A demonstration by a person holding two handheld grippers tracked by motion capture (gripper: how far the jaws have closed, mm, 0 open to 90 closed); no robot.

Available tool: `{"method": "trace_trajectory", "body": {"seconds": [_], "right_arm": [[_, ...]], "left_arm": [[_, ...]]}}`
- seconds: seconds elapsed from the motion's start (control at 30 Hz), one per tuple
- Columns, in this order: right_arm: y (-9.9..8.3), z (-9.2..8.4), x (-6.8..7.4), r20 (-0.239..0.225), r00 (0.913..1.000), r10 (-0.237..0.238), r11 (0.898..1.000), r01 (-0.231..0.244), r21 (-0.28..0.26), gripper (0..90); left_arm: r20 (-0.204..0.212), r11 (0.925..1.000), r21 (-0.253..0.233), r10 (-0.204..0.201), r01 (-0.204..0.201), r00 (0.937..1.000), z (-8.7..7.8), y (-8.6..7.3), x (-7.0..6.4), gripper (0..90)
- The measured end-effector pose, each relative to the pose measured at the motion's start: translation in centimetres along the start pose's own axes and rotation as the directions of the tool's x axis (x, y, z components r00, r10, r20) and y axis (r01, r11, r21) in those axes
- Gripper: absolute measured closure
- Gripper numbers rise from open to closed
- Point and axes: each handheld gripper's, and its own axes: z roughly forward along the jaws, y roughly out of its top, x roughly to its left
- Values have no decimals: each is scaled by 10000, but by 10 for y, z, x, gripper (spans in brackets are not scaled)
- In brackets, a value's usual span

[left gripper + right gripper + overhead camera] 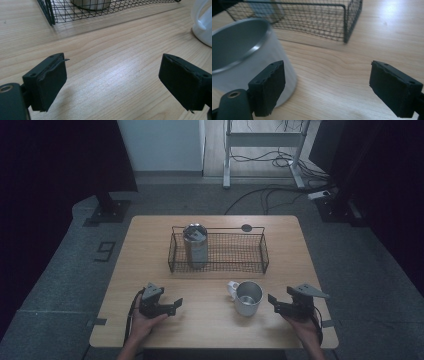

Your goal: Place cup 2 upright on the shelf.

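A white mug (247, 297) with a steel inside stands upright on the wooden table (210, 320), its handle to the left. My right gripper (272, 301) is open just right of it. In the right gripper view the mug (244, 57) sits beside the left jaw, outside the gap of the gripper (328, 68). My left gripper (175, 305) rests open near the front left and points toward the mug. Bare wood lies between the jaws of the left gripper (113, 66), and the mug (203, 25) shows at the far right. A steel tumbler (195, 245) stands in the left end of a black wire basket (235, 252).
The basket (75, 12) (312, 17) spans the middle of the table, and its right part holds nothing. A small dark disc (246, 227) lies behind it. Cables and a desk frame (260, 140) are on the floor beyond the table.
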Motion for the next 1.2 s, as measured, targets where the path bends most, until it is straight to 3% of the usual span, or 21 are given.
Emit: {"method": "trace_trajectory", "body": {"seconds": [0.07, 0.2, 0.4, 0.6, 1.2], "right_arm": [[2, -3, 3, -101, 9999, -80, 9999, 79, -106, 134], [6, -9, 10, -382, 9991, -182, 9994, 170, -295, 134], [11, -16, 20, -673, 9969, -408, 9978, 371, -553, 134], [15, -21, 30, -896, 9938, -652, 9960, 593, -670, 134], [20, -17, 63, -1605, 9792, -1242, 9906, 1130, -771, 131]], "left_arm": [[-263, 9995, 151, 275, -271, 9993, 1, 0, -3, 82], [-63, 9993, 153, 354, -353, 9994, 1, 1, -7, 81], [9, 9998, 68, 164, -164, 9999, 0, 1, -5, 82], [500, 9997, -142, -214, 221, 9985, -1, 1, -1, 83], [463, 9997, 211, -98, 88, 9989, 4, -1, -4, 83]]}}
